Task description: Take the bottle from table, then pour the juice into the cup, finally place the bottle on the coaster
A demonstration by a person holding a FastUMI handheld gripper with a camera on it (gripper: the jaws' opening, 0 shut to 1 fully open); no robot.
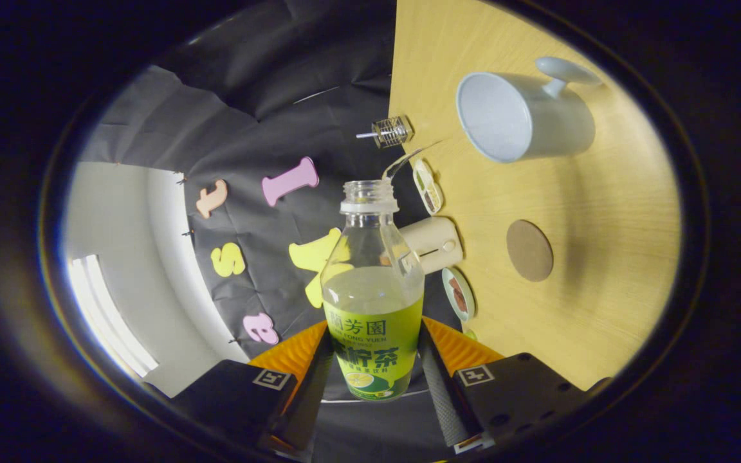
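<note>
My gripper (374, 360) is shut on an uncapped clear bottle (372, 283) with a green and yellow label, both fingers pressing its lower sides. The bottle holds pale juice up to about its shoulder. The whole view is rolled, so the wooden table (602, 308) stands to the right of the bottle. A white cup (521, 116) with a handle sits on that table, beyond and to the right of the bottle's mouth, its opening facing me. A round brown coaster (529, 250) lies on the table nearer to the fingers than the cup.
Along the table's edge by the bottle stand a small wire-frame glass item (391, 131), a cream-coloured box (433, 243) and two small round dishes (427, 186) (458, 293). The black booth cloth hangs behind the bottle. A bright white wall and window lie far left.
</note>
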